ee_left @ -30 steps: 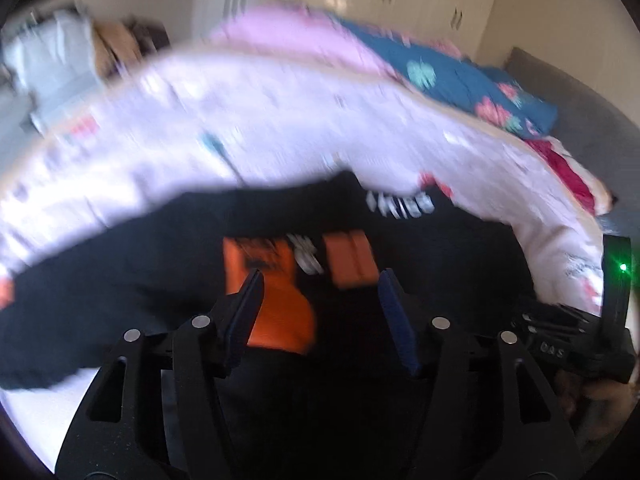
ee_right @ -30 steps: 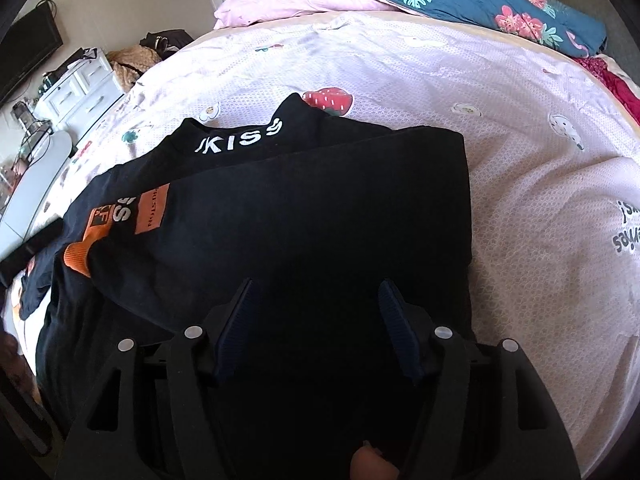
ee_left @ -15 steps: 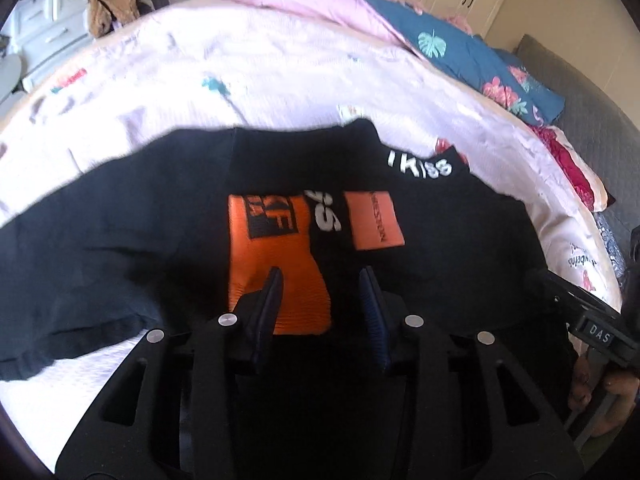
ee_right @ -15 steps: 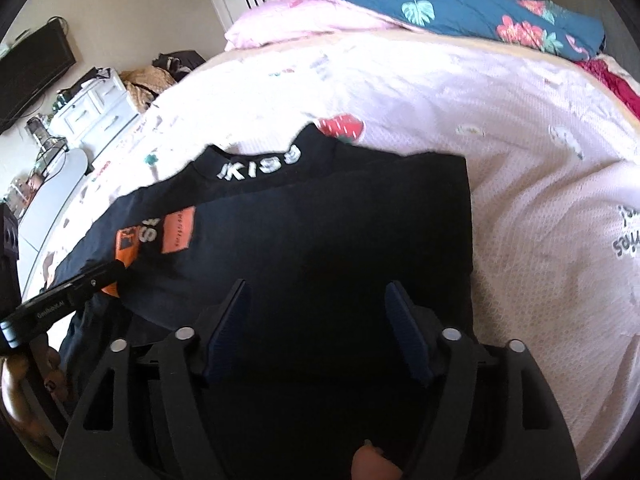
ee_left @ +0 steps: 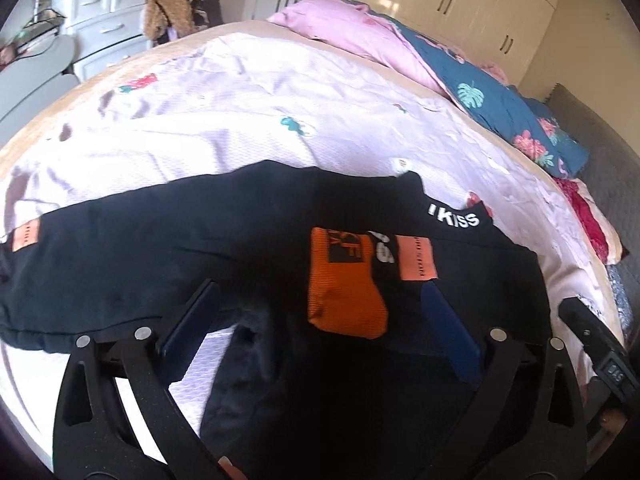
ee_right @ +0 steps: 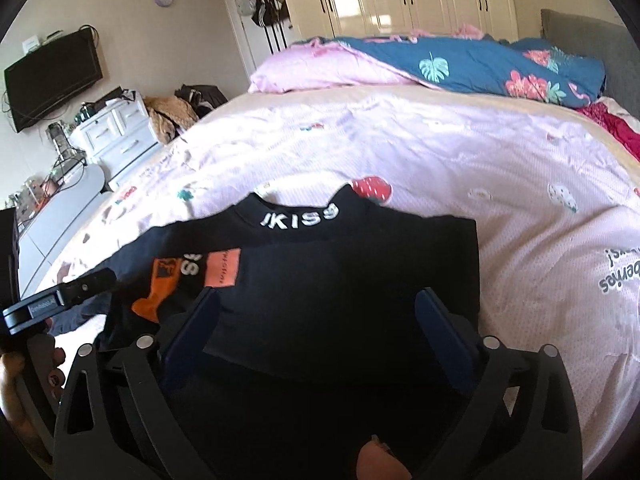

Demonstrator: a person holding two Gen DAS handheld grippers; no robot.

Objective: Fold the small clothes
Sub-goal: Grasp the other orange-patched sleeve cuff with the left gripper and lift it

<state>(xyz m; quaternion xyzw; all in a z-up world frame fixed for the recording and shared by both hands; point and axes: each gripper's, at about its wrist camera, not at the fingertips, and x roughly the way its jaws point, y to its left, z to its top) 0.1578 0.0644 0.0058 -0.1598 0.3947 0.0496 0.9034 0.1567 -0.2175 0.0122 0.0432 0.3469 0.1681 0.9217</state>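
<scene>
Black sweatshirt [ee_left: 248, 240] now lies flat mid-bed on pink quilt [ee_left: 224, 120], orange cuff [ee_left: 344, 300] released across chest after left gripper [ee_left: 320, 320] reopened wide and empty, right gripper [ee_right: 316, 320] likewise spread, gripping nothing; other sleeve next.

A pink sheet [ee_right: 460, 168], blue floral duvet [ee_right: 480, 64], wall television [ee_right: 52, 76] and white dresser [ee_right: 116, 136].

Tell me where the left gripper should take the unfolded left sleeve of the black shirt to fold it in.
Probably at the cuff end of the left sleeve, beside its orange patch. The sleeve lies flat on the bedspread, stretching left, so the open left gripper could slide in from the near hem edge and carry it across the black shirt.
</scene>
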